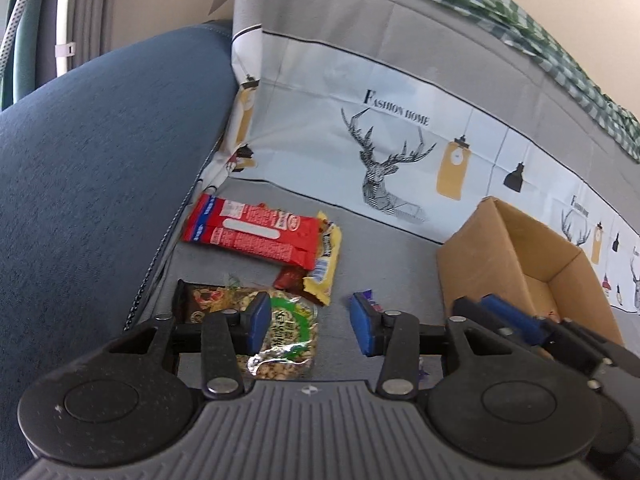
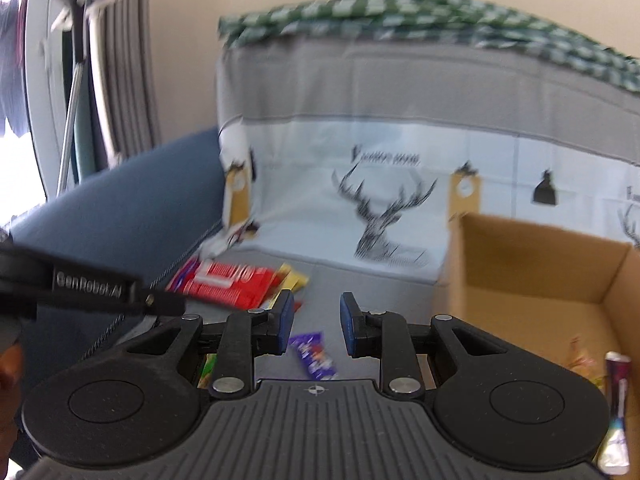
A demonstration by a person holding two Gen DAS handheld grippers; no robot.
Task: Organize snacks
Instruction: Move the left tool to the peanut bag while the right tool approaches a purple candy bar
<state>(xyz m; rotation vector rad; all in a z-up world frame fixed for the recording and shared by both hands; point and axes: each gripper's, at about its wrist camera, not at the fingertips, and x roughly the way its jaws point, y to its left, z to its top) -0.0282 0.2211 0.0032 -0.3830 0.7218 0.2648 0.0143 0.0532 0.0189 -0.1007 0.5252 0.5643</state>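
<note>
Snacks lie on a grey sofa seat. A red packet (image 1: 256, 232) lies at the back left, with a yellow bar (image 1: 326, 268) and a small dark red wrapper (image 1: 289, 279) beside it. A clear bag of nuts with a green label (image 1: 286, 340) lies under my left gripper (image 1: 310, 326), which is open and empty above the seat. A purple wrapper (image 2: 314, 356) lies below my right gripper (image 2: 314, 322), also open and empty. An open cardboard box (image 1: 516, 264) stands to the right; in the right wrist view (image 2: 532, 276) it holds a few wrapped snacks (image 2: 614, 400).
A blue sofa armrest (image 1: 100, 160) rises on the left. A printed deer cover (image 1: 380, 160) drapes the backrest, with green checked cloth (image 1: 520, 28) on top. The right gripper's body (image 1: 540, 328) shows beside the box in the left wrist view.
</note>
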